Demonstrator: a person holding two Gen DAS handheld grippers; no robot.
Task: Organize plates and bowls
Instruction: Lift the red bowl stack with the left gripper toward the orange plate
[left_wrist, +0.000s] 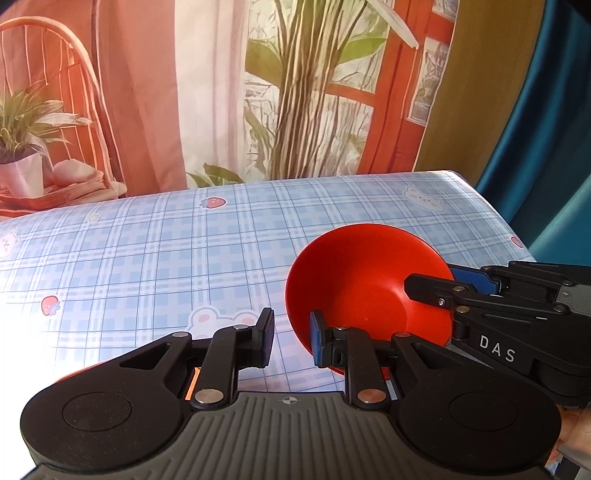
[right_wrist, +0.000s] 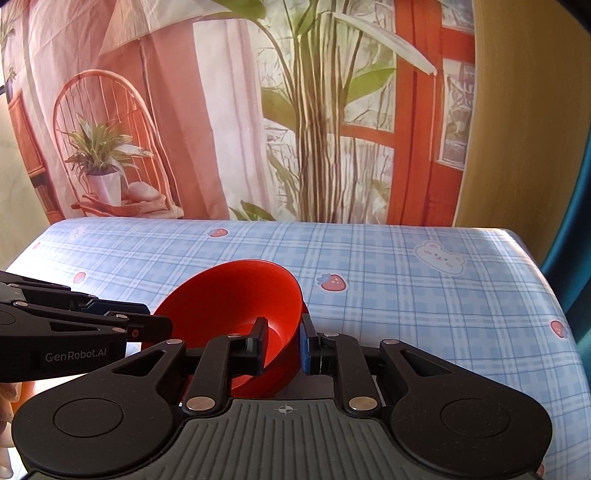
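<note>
The right gripper (right_wrist: 282, 345) has its fingers closed on the wall of the red bowl (right_wrist: 236, 295), one inside and one outside. The left gripper (left_wrist: 291, 338) has fingers apart, holding nothing.

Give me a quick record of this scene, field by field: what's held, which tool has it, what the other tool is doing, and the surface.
held item: glossy red plastic bowl, tilted, lifted off the surface
holding tool: right tool, one finger inside the bowl, one outside, clamped on the rim
other tool: left tool, open, nothing between its fingers, beside the bowl
surface: table with blue plaid cloth printed with bears and strawberries
backdrop: printed curtain showing plants and a chair
other dishes: none in view
</note>
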